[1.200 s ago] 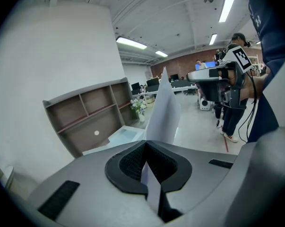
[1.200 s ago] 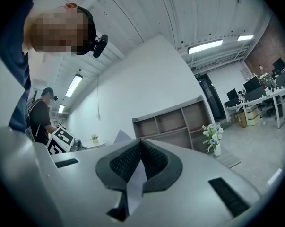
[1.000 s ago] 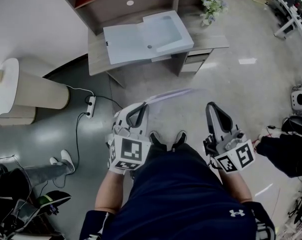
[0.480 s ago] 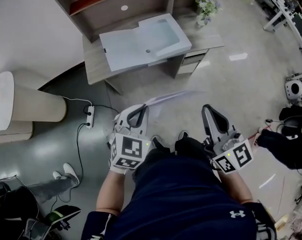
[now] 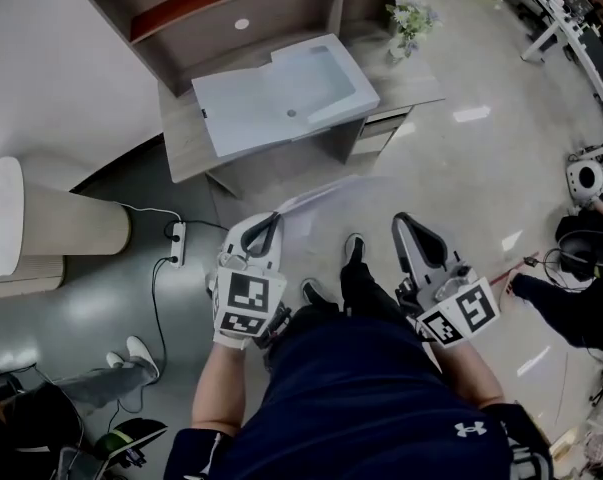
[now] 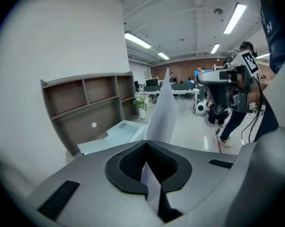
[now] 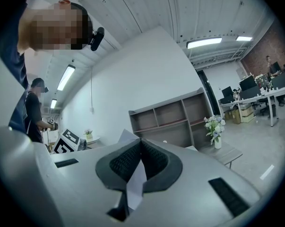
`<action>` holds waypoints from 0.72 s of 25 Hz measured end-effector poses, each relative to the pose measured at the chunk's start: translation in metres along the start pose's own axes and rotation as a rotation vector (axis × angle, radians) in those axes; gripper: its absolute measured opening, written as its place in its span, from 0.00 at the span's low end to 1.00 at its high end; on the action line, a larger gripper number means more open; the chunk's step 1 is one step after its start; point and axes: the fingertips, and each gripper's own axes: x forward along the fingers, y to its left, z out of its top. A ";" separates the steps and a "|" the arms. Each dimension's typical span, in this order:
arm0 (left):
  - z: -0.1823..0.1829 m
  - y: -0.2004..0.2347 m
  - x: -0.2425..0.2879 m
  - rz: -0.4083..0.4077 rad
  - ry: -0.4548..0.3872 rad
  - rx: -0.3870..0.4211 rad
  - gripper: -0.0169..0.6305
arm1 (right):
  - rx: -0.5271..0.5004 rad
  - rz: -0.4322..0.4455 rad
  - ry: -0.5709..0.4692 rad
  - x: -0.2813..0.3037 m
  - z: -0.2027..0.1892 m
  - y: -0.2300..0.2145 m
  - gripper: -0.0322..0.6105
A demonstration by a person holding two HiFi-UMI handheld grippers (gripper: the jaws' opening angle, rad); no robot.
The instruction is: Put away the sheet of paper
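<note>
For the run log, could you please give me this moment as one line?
left gripper: shut on sheet of paper | right gripper: shut on white paper piece | desk: ahead

Head view steeply down, both gripper views forward, all sharing desk (image 5: 181,143)

Noted white sheet of paper (image 5: 319,192), grey left gripper (image 5: 273,218) with black-and-white square markers, pale blue tray (image 5: 251,108) upper centre.
</note>
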 end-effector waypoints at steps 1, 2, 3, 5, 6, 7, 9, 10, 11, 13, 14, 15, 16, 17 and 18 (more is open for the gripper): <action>0.003 0.002 0.002 -0.002 -0.006 -0.018 0.05 | 0.004 0.005 -0.002 0.003 0.001 -0.004 0.06; 0.005 0.004 0.005 -0.002 -0.009 -0.037 0.05 | 0.006 0.012 -0.004 0.006 0.002 -0.009 0.06; 0.008 0.007 0.008 0.003 -0.010 -0.053 0.05 | 0.008 0.020 -0.005 0.010 0.004 -0.013 0.06; 0.015 0.015 0.014 0.019 -0.011 -0.074 0.05 | 0.010 0.040 -0.009 0.020 0.008 -0.024 0.06; 0.018 0.019 0.018 0.027 -0.012 -0.081 0.05 | 0.011 0.049 -0.011 0.025 0.009 -0.030 0.06; 0.023 0.022 0.023 0.034 -0.013 -0.086 0.05 | 0.013 0.057 -0.012 0.029 0.011 -0.036 0.06; 0.031 0.028 0.034 0.047 -0.014 -0.095 0.05 | 0.017 0.072 -0.011 0.039 0.013 -0.051 0.06; 0.035 0.031 0.039 0.053 -0.011 -0.099 0.05 | 0.021 0.080 -0.009 0.044 0.014 -0.058 0.06; 0.039 0.033 0.044 0.059 -0.008 -0.103 0.05 | 0.026 0.087 -0.006 0.049 0.015 -0.066 0.06; 0.048 0.036 0.055 0.070 -0.003 -0.116 0.05 | 0.037 0.102 -0.003 0.058 0.018 -0.082 0.06; 0.053 0.038 0.060 0.074 -0.003 -0.127 0.05 | 0.043 0.109 -0.003 0.062 0.020 -0.089 0.06; 0.057 0.040 0.066 0.078 -0.002 -0.139 0.05 | 0.049 0.117 -0.004 0.066 0.022 -0.097 0.06; 0.060 0.042 0.071 0.081 0.001 -0.151 0.05 | 0.055 0.125 -0.004 0.070 0.023 -0.105 0.06; 0.063 0.044 0.077 0.085 0.003 -0.163 0.05 | 0.060 0.133 -0.003 0.075 0.023 -0.112 0.06; 0.066 0.047 0.083 0.091 0.006 -0.173 0.05 | 0.066 0.139 0.000 0.079 0.022 -0.120 0.06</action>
